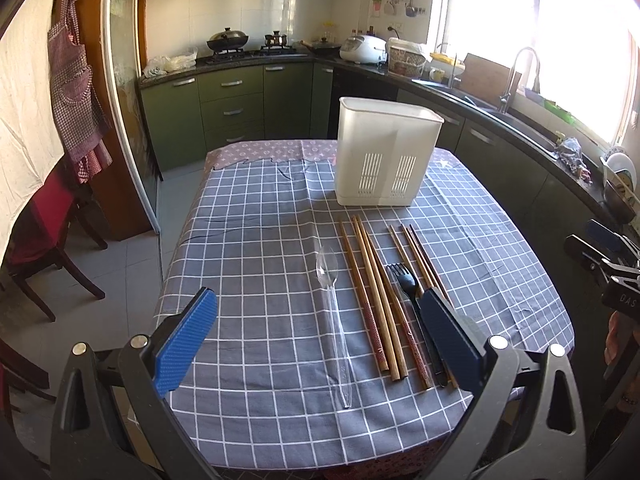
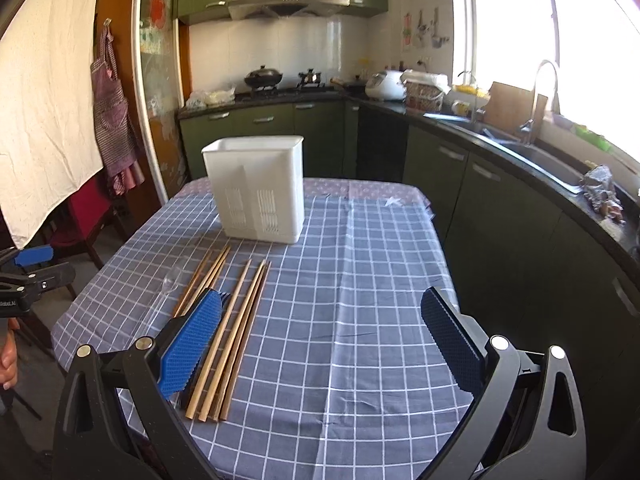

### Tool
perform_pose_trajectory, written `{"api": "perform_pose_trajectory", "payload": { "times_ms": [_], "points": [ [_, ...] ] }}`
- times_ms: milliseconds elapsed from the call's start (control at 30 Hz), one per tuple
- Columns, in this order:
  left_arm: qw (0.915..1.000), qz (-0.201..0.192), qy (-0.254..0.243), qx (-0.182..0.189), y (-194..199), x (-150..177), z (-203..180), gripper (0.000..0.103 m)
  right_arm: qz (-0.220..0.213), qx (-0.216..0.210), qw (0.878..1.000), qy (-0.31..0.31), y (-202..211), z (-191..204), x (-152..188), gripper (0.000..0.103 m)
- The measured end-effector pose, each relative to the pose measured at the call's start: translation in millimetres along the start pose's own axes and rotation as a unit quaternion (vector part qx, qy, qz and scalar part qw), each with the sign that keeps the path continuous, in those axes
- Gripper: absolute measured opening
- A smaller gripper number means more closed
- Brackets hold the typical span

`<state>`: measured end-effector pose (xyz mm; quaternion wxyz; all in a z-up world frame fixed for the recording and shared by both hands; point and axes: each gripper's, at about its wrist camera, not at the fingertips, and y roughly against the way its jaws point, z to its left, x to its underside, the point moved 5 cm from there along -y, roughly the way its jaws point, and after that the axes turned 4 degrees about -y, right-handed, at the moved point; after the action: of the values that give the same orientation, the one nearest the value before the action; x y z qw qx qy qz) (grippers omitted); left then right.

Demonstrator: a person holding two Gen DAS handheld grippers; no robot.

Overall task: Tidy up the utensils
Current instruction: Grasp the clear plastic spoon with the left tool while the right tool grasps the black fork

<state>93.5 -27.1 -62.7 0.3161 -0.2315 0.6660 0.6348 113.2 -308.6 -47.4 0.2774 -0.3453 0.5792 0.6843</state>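
Left-wrist view: my left gripper [image 1: 320,332] hangs above the near table edge with jaws spread wide, holding nothing. On the grey checked tablecloth [image 1: 248,248] I see a clear plastic spoon [image 1: 334,320], wooden chopsticks [image 1: 372,292] and a black plastic fork [image 1: 412,300] side by side; a white utensil holder [image 1: 384,156] stands upright beyond them.

Right-wrist view: my right gripper [image 2: 320,344] is likewise wide open and empty, with the chopsticks [image 2: 236,320] beside its left finger and the holder [image 2: 260,188] further back.

Both wrist views over shared table [image 1: 260,240]
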Motion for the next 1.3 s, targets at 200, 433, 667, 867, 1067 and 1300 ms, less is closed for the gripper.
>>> {"api": "perform_pose_trajectory", "payload": {
  "times_ms": [200, 433, 667, 867, 1067, 1300],
  "points": [
    [0.9962, 0.078, -0.024, 0.03, -45.0, -14.9, -25.6, 0.097, 0.099, -0.017, 0.994, 0.034, -50.0, -0.7, -0.5, 0.099],
    [0.9833, 0.171, -0.032, 0.054, -102.5, -15.2, -44.5, 0.096, 0.172, -0.054, 0.984, 0.017, -82.1, -0.9, -7.9, 0.092],
    [0.9707, 0.238, -0.007, 0.03, -131.8, -5.8, -20.2, 0.052, 0.204, -0.068, 0.977, 0.006, -94.9, -0.7, -11.6, 0.087],
    [0.9612, 0.274, -0.001, 0.034, -149.5, 3.6, -18.3, 0.026, 0.211, -0.075, 0.975, 0.011, -100.0, 7.2, -9.6, 0.085],
    [0.9583, 0.285, -0.007, 0.014, -160.4, 4.9, -14.5, 0.026, 0.216, -0.073, 0.973, 0.024, -101.4, 14.2, -9.4, 0.085],
    [0.954, 0.299, -0.02, 0.012, -169.6, 4.5, -18.9, 0.016, 0.229, -0.069, 0.97, 0.045, -105.5, 27.0, -11.6, 0.079]
  ]
}}
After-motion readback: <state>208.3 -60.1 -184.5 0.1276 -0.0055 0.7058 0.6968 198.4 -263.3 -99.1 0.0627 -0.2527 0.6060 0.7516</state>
